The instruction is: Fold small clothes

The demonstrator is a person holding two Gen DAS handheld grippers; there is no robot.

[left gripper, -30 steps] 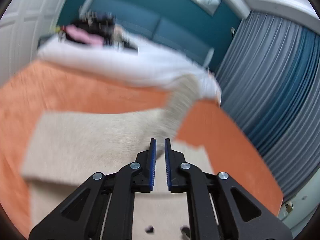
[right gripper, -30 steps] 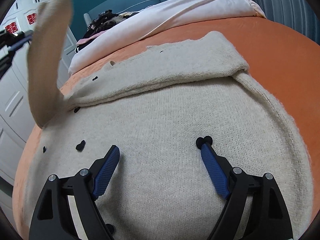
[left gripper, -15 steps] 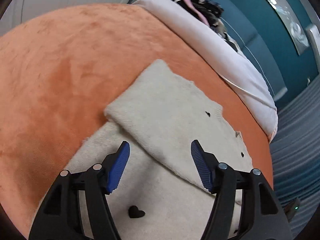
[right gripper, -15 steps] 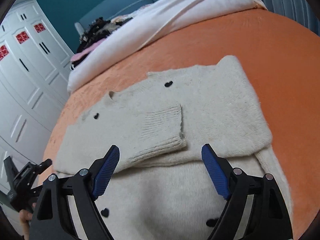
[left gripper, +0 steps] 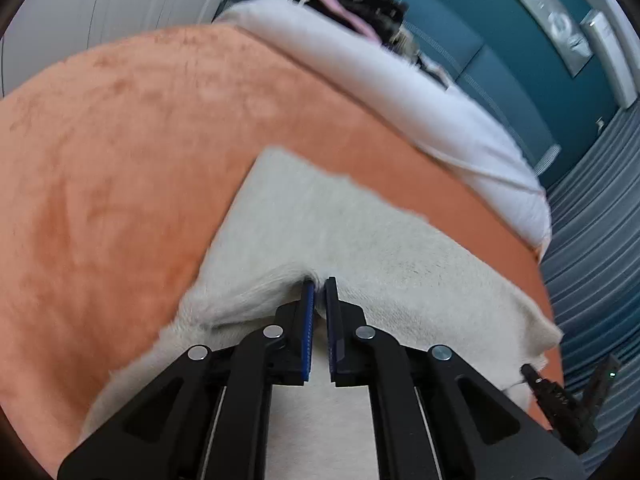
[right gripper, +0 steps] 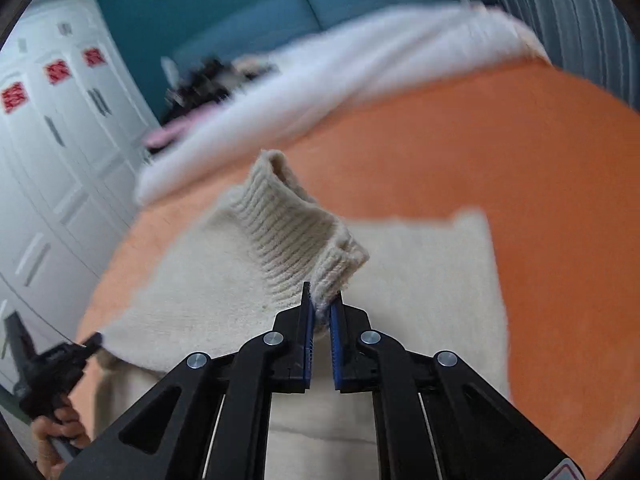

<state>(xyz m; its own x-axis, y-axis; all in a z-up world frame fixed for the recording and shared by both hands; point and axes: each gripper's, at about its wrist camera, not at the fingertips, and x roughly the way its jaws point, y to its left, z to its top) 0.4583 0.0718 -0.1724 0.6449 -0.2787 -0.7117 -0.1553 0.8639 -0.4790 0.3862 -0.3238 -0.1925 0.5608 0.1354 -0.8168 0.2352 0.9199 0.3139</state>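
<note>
Left wrist view first: we have the left gripper (left gripper: 319, 280) clamped on a pinch of the cream knit sweater (left gripper: 360, 236), its blue pads drawn almost together with a small ridge of fabric gathered between them. The sweater lies spread on the orange blanket (left gripper: 120, 140) of the bed, and we judge the pinch sits at a folded edge on one side of the garment so that side can be lifted and carried over without dragging the rest. In the right wrist view, the right gripper (right gripper: 320, 300) is likewise closed on cloth: it holds the ribbed cuff (right gripper: 296, 236) of a sleeve, which stands up and curls open above the pads while the body of the sweater stays flat beneath. Holding the cuff by its thick ribbing makes sense to us, since that band is the firmest part of a soft, stretchy knit. The left gripper also shows at the lower left of this view, held by a hand (right gripper: 60, 432), just beside the sweater's edge. A white duvet (left gripper: 400, 100) is bunched at the far end of the bed, well apart from the work. We judge that the fold is under way, not finished.
</note>
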